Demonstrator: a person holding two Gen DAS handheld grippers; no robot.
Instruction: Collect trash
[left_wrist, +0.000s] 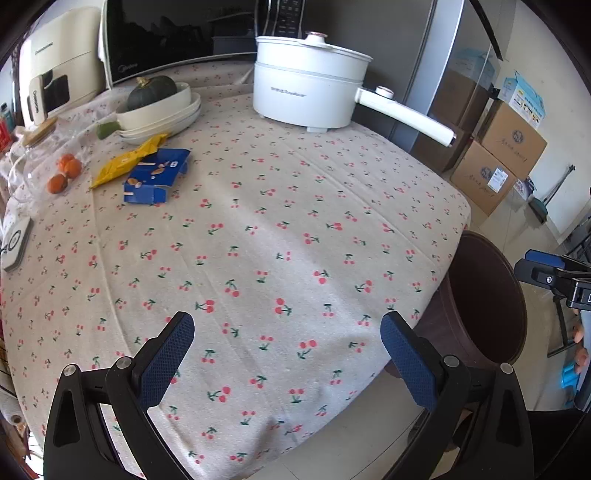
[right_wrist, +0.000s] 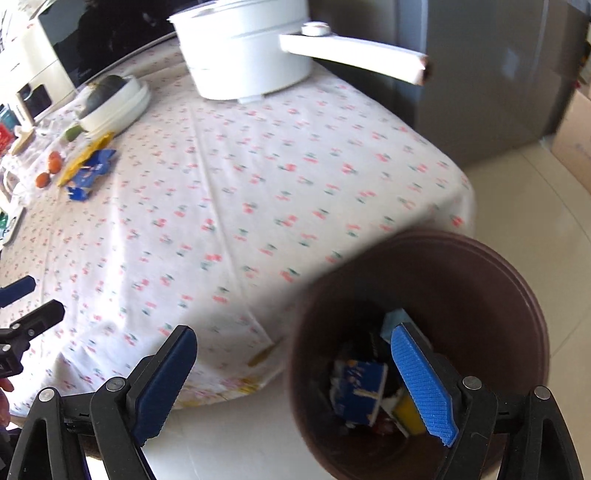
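Left wrist view: the left gripper (left_wrist: 287, 354) hung with jaws spread and empty over the cherry-print tablecloth (left_wrist: 295, 229); a flattened blue carton (left_wrist: 157, 177) and a crinkled yellow wrapper (left_wrist: 127, 164) lay uncollected near the stacked white bowls (left_wrist: 162, 114). Right wrist view: the right gripper (right_wrist: 295, 384) stood wide apart, holding nothing, above the round brown bin (right_wrist: 498, 295), where a blue box (right_wrist: 360, 389) and other scraps already lay; the task looked partly done

My right gripper (right_wrist: 295, 384) stands wide open and empty above the brown bin (right_wrist: 509, 295); blue carton (right_wrist: 360, 395) lies inside the bin, cherry-print table (right_wrist: 229, 192) beside it
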